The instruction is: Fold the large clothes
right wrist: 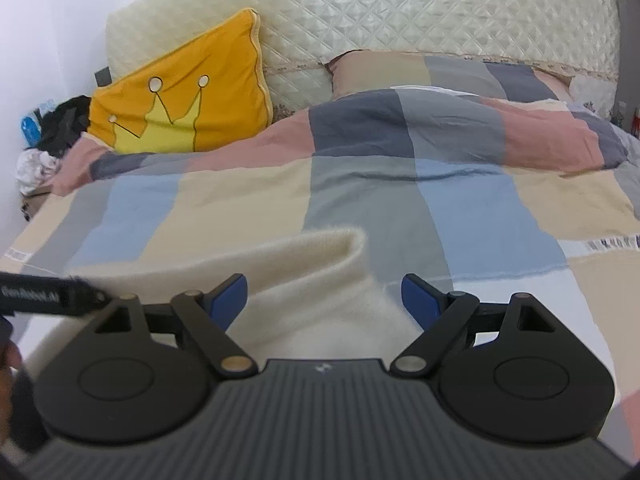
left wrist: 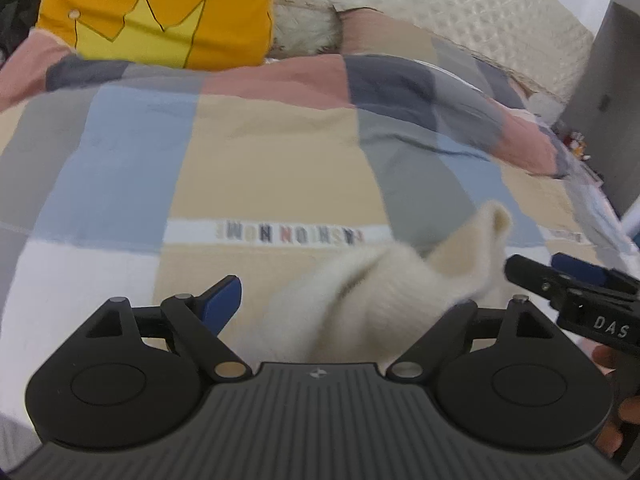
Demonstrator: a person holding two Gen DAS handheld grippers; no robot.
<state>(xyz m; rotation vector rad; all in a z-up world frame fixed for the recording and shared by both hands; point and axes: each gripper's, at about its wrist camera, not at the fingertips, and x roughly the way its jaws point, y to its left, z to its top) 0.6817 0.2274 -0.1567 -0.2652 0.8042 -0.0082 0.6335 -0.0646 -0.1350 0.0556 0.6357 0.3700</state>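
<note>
In the left wrist view, the left gripper (left wrist: 352, 300) hangs over the near part of the bed with its fingers spread wide; only the left blue pad (left wrist: 224, 304) shows clearly, the other being hidden behind a fluffy cream-white knitted garment (left wrist: 360, 304). The garment rises blurred between the fingers, a folded tip standing up, and no pad presses on it. It lies on the bedspread of pastel patchwork blocks (left wrist: 260, 152), toward its near edge, just this side of a white strip of printed letters. The right gripper (left wrist: 560, 276) enters at the right edge, beside the garment. A yellow-orange cushion with a crown design (left wrist: 160, 12) leans at the head end.

In the right wrist view, the right gripper (right wrist: 324, 296) has both blue pads apart, with the cream garment (right wrist: 280, 276) lying between and below them, ungripped, its rolled fold pointing toward the quilted cream headboard (right wrist: 400, 20). The left gripper's black tip (right wrist: 48, 296) shows at the left edge.
</note>
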